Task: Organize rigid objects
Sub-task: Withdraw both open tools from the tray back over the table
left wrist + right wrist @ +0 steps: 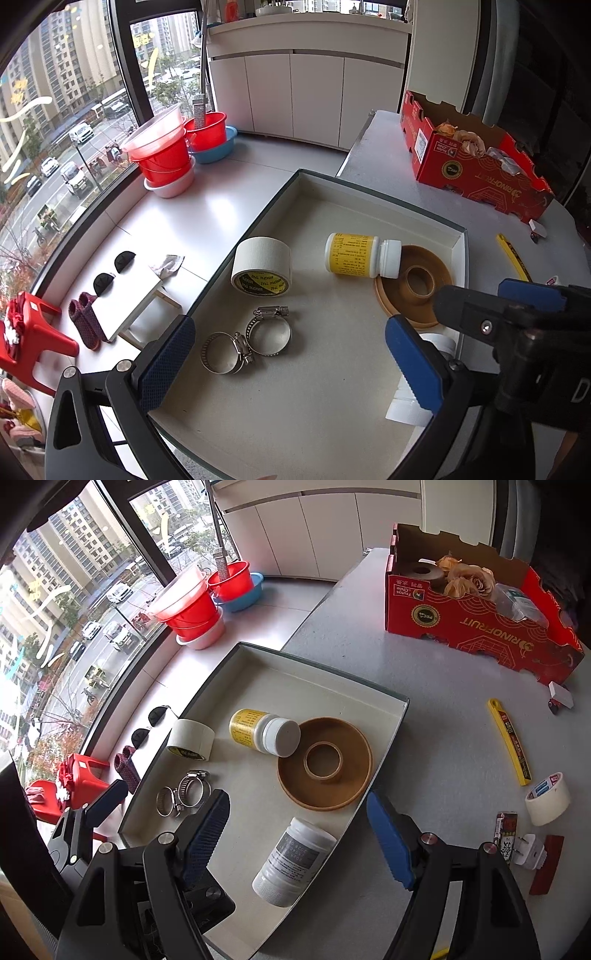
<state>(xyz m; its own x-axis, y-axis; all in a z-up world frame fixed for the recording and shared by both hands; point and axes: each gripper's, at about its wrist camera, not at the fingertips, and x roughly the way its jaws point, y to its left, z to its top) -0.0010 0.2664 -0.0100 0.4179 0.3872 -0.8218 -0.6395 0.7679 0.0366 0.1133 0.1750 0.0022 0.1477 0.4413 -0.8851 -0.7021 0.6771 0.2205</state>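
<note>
Bottle [293, 862] work comes next, by my reading: the white one lies on its side in the tray [388, 734], directly between your right gripper [301, 843] fingers, long axis running away toward the brown tape roll [324, 763]. That gripper stands fairly wide, pads clear of it. Your left gripper [288, 365] gapes fully wide and empty above the hose clamps [247, 341]. The bottle looks smooth, grey-labelled, cap nearest you.
</note>
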